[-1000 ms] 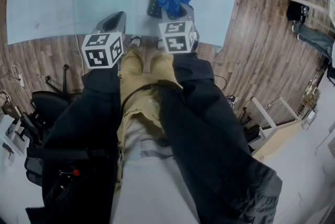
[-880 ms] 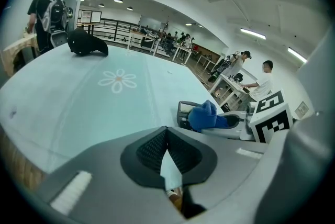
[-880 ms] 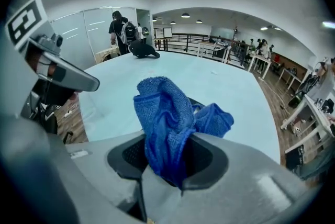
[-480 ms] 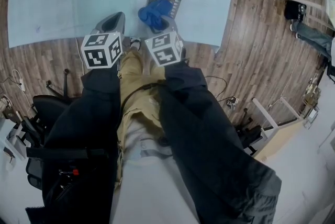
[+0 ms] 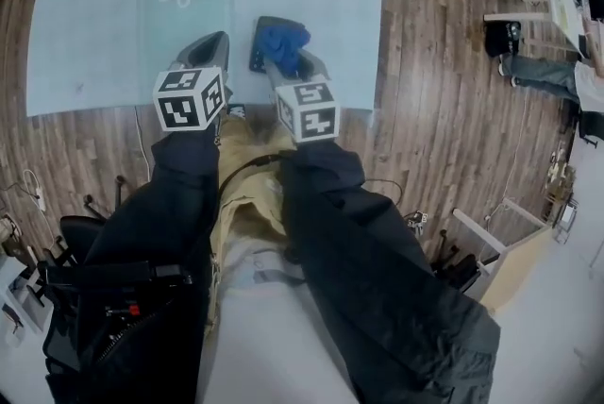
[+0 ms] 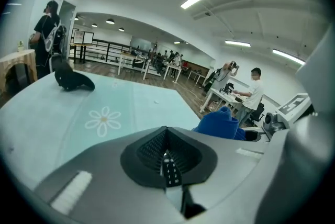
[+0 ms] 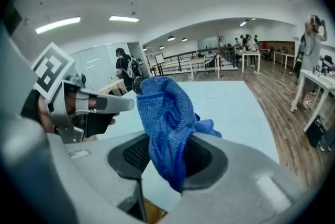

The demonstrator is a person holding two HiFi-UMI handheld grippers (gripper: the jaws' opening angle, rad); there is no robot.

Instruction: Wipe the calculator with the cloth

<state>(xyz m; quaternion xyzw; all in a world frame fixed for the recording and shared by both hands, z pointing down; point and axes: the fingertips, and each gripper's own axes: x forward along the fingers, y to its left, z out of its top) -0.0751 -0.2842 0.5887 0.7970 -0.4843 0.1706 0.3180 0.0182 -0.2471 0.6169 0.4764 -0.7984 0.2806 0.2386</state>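
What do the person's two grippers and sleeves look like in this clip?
The left gripper and right gripper are smooth grey shells that taper toward the jaws, with black textured pads inside. Each carries a white cube printed with black square markers. Both sleeves are dark, near-black fabric. No cables show.

Cloth (image 7: 166, 113): blue, looped terry nap, rough and matt.
Calculator (image 5: 258, 48): dark plastic casing, dull.
Bench (image 5: 123, 25): pale blue-green top, smooth, low sheen, with a printed white flower.
Floor (image 5: 444, 62): brown wood planks, grained, slightly glossy.
Right hand-held gripper (image 7: 167, 157) and left hand-held gripper (image 6: 167, 163): grey matt plastic shells; black pads (image 6: 149, 150), finely ribbed.
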